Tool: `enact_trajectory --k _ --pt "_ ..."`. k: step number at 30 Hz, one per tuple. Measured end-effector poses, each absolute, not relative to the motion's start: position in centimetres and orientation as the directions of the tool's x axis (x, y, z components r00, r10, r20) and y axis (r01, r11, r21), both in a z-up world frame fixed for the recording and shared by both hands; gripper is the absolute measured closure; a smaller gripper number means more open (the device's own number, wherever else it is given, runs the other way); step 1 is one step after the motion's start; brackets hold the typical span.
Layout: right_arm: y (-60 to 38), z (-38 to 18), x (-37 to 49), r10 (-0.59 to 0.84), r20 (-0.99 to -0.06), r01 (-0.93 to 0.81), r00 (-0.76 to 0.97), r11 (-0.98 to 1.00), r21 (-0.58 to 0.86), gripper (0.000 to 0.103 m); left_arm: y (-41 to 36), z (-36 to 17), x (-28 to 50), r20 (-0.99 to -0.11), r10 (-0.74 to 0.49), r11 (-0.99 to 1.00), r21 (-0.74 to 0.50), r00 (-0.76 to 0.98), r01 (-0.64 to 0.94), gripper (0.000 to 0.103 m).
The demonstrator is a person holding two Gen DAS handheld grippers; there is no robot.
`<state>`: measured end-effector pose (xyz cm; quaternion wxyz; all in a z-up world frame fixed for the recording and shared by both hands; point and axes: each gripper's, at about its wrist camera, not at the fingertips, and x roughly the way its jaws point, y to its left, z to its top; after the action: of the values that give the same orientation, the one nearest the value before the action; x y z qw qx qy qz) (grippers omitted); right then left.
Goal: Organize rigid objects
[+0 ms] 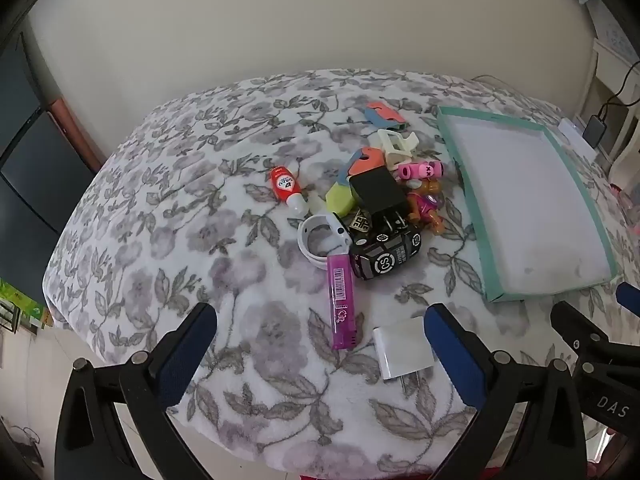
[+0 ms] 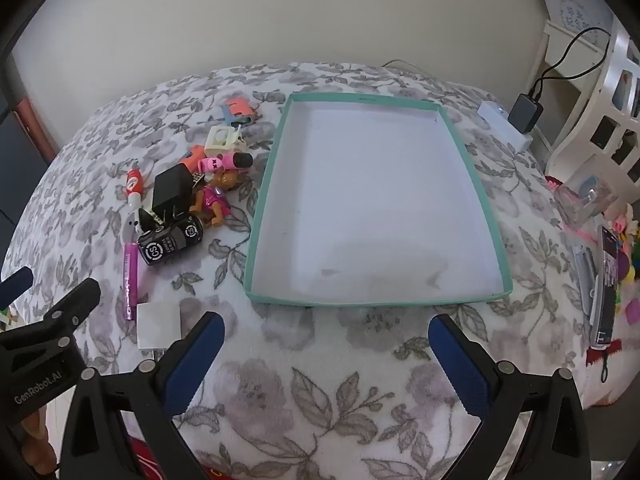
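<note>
Floral blanket point(image 1: 168, 208) — heaped small toys point(image 1: 380, 208), teal-rimmed tray point(image 2: 476, 184)

Floral blanket point(image 1: 224, 216): soft, fuzzy cloth. Teal box point(image 2: 267, 184): matt cardboard. Purple lighter point(image 1: 341, 300): glossy translucent plastic. White charger point(image 1: 402, 347): smooth plastic.

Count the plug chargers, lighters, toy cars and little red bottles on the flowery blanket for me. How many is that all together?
Plug chargers: 2, the white charger and the black charger
Lighters: 1, the purple lighter
Toy cars: 1, the black toy car
Little red bottles: 1, the red bottle
Total: 5
</note>
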<state>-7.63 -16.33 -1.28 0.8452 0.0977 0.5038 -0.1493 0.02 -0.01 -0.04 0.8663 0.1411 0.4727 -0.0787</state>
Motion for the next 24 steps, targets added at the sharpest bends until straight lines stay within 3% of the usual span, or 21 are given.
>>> enact_trajectory --k 24 --pt "-16.2 -1.6 -7.4 -0.15 -0.89 0.352 0.431 0.936 0.013 0.0 0.8 -0.2 0.2 -0.852 -0.013 0.955 0.145 0.524 0.26 0.0"
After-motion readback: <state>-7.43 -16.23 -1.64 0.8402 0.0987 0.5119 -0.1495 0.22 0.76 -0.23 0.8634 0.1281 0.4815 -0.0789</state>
